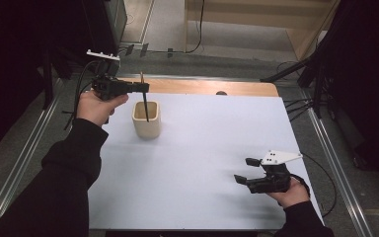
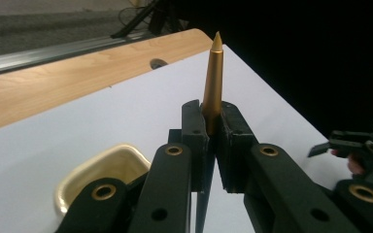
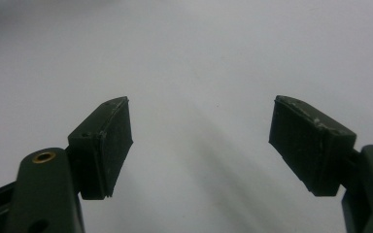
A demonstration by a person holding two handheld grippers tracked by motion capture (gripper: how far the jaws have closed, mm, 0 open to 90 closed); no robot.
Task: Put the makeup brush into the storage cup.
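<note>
One pen [image 2: 213,82] stands clamped upright in left tool [image 2: 212,145]; above cup [image 1: 146,120].

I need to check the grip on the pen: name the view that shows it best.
The left gripper view: the gold pen stands close up, clamped between the left gripper pads. The high view shows it small and thin, reaching down into the cup. The right gripper view shows open jaws over white table.
</note>
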